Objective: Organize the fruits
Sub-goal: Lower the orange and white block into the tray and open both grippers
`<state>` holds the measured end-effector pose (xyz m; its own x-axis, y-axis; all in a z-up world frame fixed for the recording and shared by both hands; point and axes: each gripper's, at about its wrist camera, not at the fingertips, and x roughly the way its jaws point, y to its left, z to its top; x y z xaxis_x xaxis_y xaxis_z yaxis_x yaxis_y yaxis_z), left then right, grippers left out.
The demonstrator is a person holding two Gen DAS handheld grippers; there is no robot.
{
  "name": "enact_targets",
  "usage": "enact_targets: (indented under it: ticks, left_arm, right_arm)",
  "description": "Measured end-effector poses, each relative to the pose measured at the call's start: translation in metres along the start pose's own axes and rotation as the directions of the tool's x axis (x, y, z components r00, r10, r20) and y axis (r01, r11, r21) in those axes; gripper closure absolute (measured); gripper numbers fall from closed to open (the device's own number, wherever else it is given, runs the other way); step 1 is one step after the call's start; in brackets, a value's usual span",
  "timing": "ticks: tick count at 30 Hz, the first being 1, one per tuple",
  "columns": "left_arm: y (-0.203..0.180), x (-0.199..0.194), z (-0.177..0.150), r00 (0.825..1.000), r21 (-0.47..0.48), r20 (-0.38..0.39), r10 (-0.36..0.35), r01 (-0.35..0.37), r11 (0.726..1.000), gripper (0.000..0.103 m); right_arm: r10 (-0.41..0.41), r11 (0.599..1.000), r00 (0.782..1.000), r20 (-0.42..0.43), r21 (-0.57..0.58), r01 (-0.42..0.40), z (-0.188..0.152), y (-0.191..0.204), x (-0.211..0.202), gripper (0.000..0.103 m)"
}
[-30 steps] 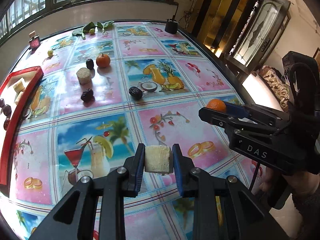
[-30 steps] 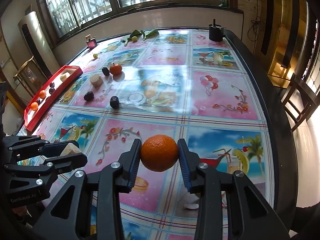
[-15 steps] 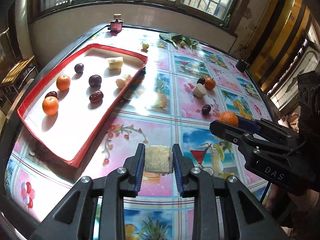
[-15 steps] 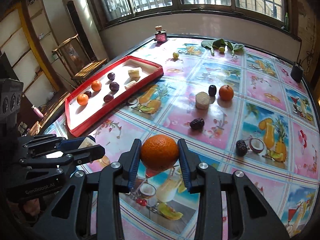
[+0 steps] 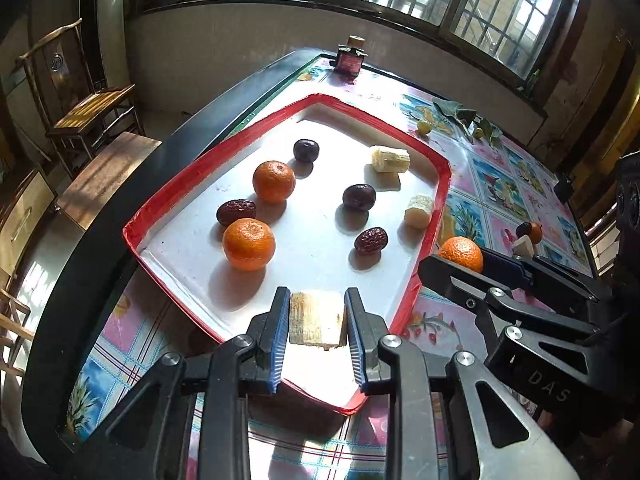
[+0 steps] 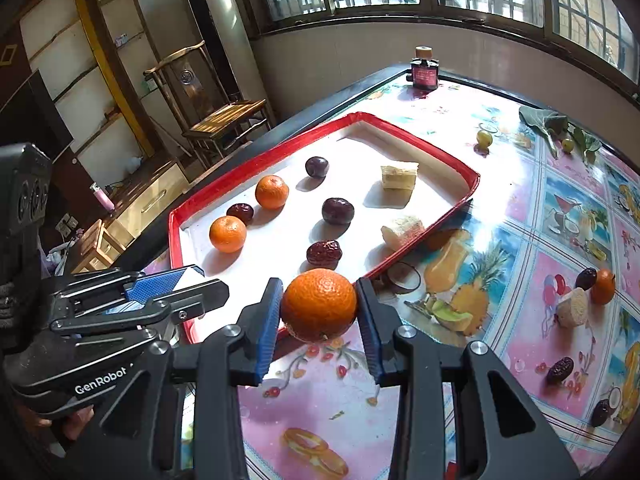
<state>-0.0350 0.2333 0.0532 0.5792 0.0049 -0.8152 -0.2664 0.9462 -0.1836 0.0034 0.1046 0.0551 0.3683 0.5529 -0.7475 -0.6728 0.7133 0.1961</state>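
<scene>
- Left gripper (image 5: 317,322) clamps a pale, ridged sugarcane chunk (image 5: 316,320) between its blue pads, held over the near corner of the red-rimmed tray (image 5: 176,194).
- On the tray's white floor lie two mandarins (image 5: 249,243), a plum (image 5: 306,149), dark jujubes (image 5: 371,239) and pale cane pieces (image 5: 390,159), all apart from one another.
- Right gripper (image 6: 319,308) is closed on an orange mandarin (image 6: 319,304), poised at the tray's near edge, at 3 o'clock of the left gripper.
- Farther toward 3 o'clock on the fruit-print tablecloth (image 6: 520,216), a cane chunk (image 6: 573,307), a mandarin and dark fruits remain outside the tray.
- At 12 o'clock, a small red bottle (image 6: 424,72) stands at the table's far edge.
</scene>
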Motion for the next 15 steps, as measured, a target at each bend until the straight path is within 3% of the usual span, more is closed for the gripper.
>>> enact_targets:
  ticks: [15]
  left_arm:
    - [0.028,0.026,0.01,0.998,-0.051,-0.041,0.046,-0.049,0.998,0.077]
  right_arm:
    - [-0.019,0.998,0.997,-0.073,-0.058,0.015,0.015,0.014,0.054,0.064]
